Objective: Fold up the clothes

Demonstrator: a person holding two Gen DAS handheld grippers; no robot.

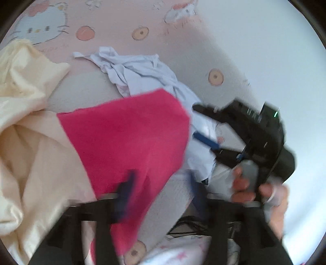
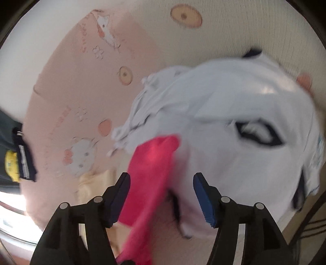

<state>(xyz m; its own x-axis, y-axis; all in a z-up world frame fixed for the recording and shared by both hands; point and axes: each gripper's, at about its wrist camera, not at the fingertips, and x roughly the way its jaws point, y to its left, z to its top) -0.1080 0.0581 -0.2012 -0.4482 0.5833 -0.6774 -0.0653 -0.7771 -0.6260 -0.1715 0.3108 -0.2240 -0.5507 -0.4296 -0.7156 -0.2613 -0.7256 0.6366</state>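
Two tongs (image 2: 162,195) over pink garment (image 1: 126,130), no legible writing.

right gripper (image 2: 162,195) has its fingers (image 2: 203,195) spread wide apart; left gripper (image 1: 161,195) is blurry, fingers look parted too.

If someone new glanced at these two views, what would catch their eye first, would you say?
The bright pink cloth dominates, draped across the middle of the Hello Kitty bedsheet. Beside it lie a rumpled white garment and cream fabric at left. The right gripper hangs open over the pink cloth.
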